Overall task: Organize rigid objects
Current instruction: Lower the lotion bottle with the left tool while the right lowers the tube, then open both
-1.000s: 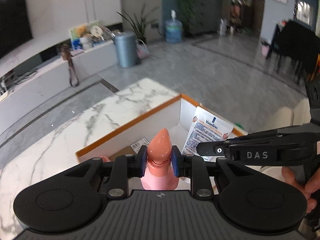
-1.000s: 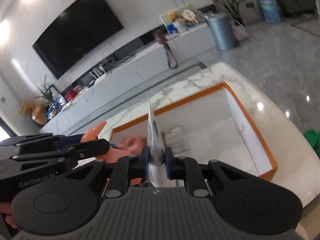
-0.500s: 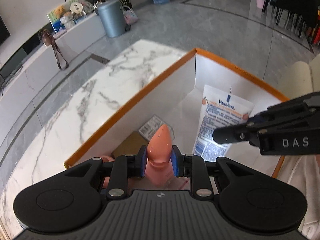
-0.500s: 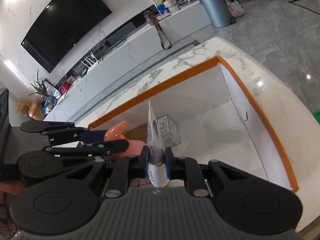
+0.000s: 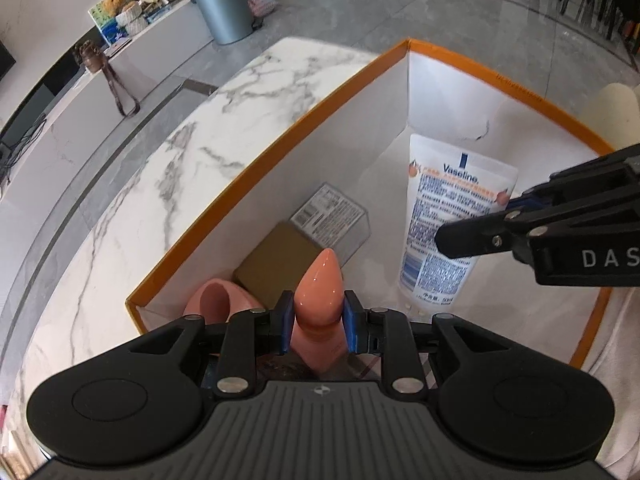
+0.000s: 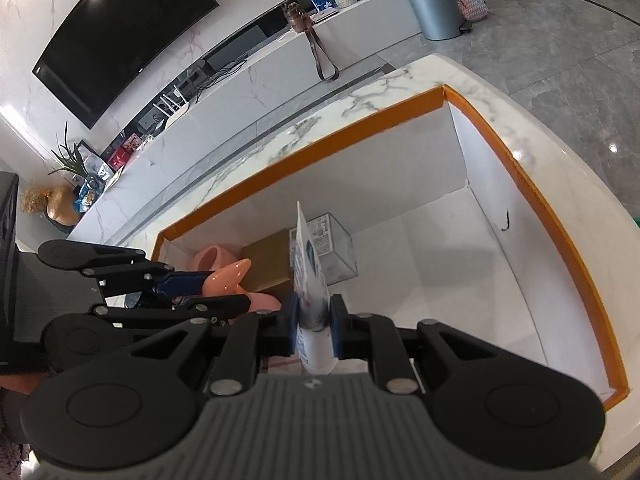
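Left wrist: brown block (image 5: 276, 266), clear case (image 5: 330, 218), perhaps touching, crowd box (image 5: 280, 152) corner

Boxes (image 5: 304, 240) in carton (image 5: 280, 176) — on table (image 5: 168, 184)

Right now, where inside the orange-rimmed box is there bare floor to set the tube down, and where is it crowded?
Free: the white floor right of the clear case, running to the far and right walls of the box. Crowded: the near-left corner, where the pink cup, brown box and clear case cluster. The Vaseline tube hangs over the open part.
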`<state>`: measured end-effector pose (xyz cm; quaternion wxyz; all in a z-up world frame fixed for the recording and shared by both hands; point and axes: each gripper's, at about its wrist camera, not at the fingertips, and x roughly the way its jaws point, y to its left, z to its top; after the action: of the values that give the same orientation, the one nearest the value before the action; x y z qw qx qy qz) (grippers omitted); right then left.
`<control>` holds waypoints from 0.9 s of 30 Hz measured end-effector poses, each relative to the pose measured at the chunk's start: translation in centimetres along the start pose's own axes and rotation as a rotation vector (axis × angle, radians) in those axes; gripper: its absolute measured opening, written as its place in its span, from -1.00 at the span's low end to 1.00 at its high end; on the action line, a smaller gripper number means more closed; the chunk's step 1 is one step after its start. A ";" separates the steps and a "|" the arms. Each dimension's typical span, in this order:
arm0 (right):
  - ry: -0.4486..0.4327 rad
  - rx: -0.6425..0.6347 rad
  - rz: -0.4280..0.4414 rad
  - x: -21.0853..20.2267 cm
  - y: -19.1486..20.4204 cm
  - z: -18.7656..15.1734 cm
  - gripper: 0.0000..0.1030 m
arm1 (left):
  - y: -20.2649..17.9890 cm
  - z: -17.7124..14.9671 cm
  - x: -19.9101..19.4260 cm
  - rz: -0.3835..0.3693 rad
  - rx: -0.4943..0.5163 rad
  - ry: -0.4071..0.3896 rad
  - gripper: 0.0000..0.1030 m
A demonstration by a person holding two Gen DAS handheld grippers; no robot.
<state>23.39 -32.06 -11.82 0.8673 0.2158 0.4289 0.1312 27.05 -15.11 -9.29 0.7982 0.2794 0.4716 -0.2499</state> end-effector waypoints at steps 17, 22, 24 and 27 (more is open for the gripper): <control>-0.028 -0.116 -0.023 3.1 2.6 0.4 -0.69 | 2.9 -1.9 -6.2 -0.022 -0.179 -0.185 -0.18; -0.030 -0.176 -0.043 3.6 3.9 -0.2 -0.69 | 4.4 -3.5 -8.6 -0.011 -0.351 -0.267 -0.17; -0.031 -0.209 -0.059 3.9 4.5 -0.4 -0.69 | 4.8 -4.2 -9.1 0.004 -0.398 -0.278 -0.17; -0.029 -0.248 -0.076 4.3 5.4 -0.8 -0.69 | 5.3 -5.3 -9.5 0.047 -0.438 -0.283 -0.17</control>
<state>25.06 -25.34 -12.59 0.8978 0.0925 0.4046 0.1471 23.25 -6.39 -1.78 0.9033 0.0730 0.3915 -0.1596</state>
